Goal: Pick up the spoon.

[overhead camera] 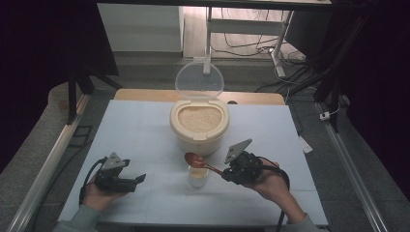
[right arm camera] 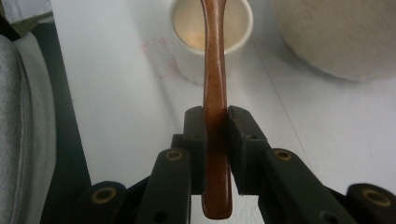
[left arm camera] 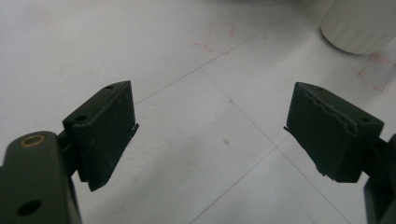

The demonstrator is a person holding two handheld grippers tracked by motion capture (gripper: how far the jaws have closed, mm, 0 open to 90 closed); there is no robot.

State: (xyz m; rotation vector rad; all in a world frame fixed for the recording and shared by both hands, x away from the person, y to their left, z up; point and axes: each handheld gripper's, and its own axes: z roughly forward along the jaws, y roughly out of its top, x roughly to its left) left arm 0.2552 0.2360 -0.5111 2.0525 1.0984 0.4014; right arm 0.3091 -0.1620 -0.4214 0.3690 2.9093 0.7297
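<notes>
The right tongs (overhead camera: 226,174) are clenched on the handle of a brown wooden spoon (overhead camera: 199,162), and in the right gripper view the 2 black jaws press on either side of the handle (right arm camera: 215,140) with its end sticking out behind them. The spoon reaches out to the left in the high view, with its bowl held above the desk (overhead camera: 145,130), just over the far rim of a small white cup (overhead camera: 198,176). The cup stands on the desk between the 2 hands, and a little pale rice shows at its bottom in the right gripper view (right arm camera: 205,28). Just behind the cup and spoon stands a round cream rice bin (overhead camera: 199,124), full of rice nearly to the rim, with its clear lid (overhead camera: 199,79) tipped up and open at the back. The left tongs (overhead camera: 138,180) are released: in the left gripper view the 2 jaws stand wide apart with bare white desk between them. They rest low over the near left part of the desk, well apart from the cup, in a hand (overhead camera: 99,195) in a grey-green sleeve.
</notes>
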